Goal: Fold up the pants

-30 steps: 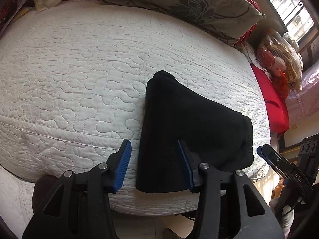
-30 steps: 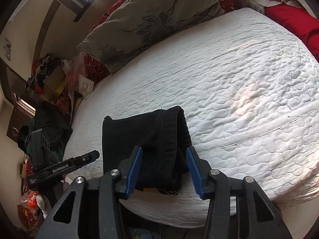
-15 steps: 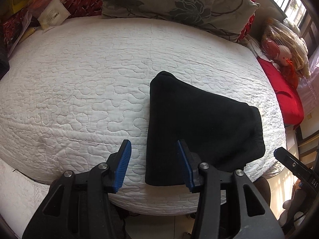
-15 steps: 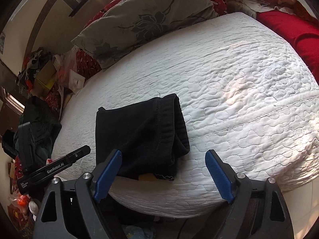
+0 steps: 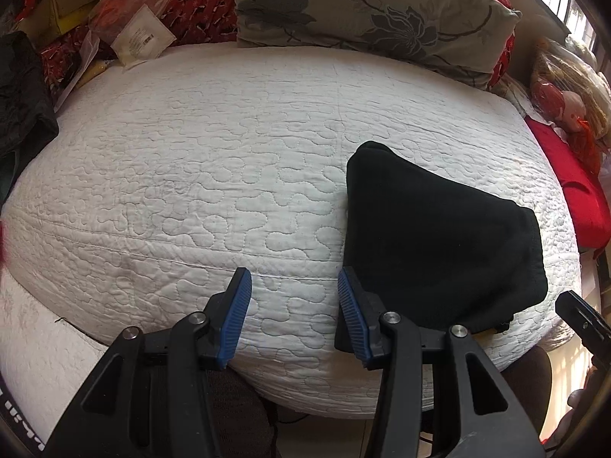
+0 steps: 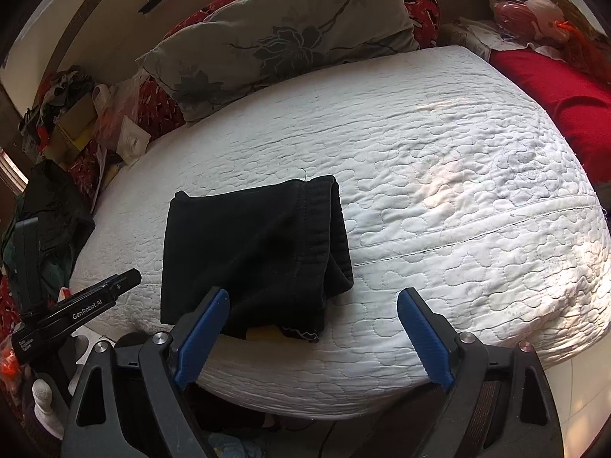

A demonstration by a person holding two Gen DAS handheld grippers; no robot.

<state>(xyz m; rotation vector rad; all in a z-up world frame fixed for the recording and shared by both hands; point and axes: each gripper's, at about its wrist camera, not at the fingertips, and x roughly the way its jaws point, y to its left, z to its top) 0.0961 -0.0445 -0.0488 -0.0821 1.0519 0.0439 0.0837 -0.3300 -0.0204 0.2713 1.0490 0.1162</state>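
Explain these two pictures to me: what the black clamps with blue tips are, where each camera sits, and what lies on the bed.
No robot here: a person holds a clamp-like tool in each hand, with a camera on each looking forward past its jaws. One picture looks out from the left gripper, the other from the right gripper. Both stand open and hold nothing. On the white quilt lie folded black pants, near the front edge. Behind them rests a flowered pillow. The right view also catches the left tool at its left edge.
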